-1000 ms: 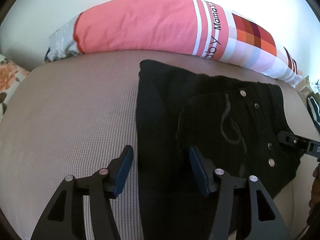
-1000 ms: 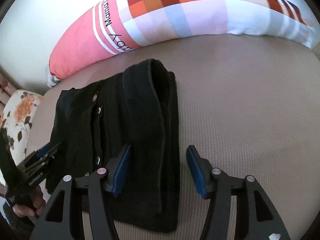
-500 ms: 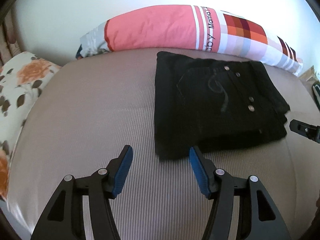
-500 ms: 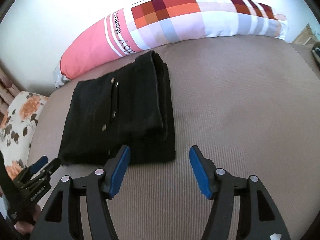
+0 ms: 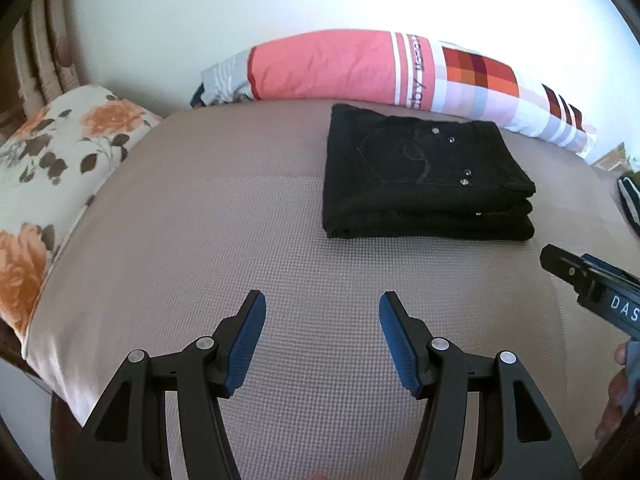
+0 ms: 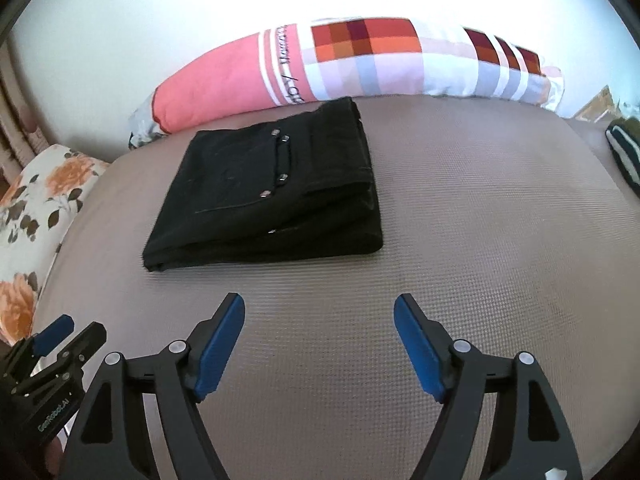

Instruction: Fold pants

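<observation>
Both tongs stand apart, nothing between the blue ribbed pads: left gripper point(image 5: 322, 340), right gripper point(image 6: 320, 340), whose jaws have just been opening. Folded black denim pants point(image 6: 264, 196) lie as a layered rectangle, riveted pocket up, on the taupe waffle-weave mattress cover point(image 6: 460, 220), just before the pink checked bolster point(image 5: 360, 66). Judgement: fold done; withdraw clear without brushing the stack.

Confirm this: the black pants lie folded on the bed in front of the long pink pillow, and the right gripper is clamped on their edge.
Not clamped. The right wrist view shows the right gripper open, nothing between its jaws, short of the folded black pants. The rest holds.
</observation>
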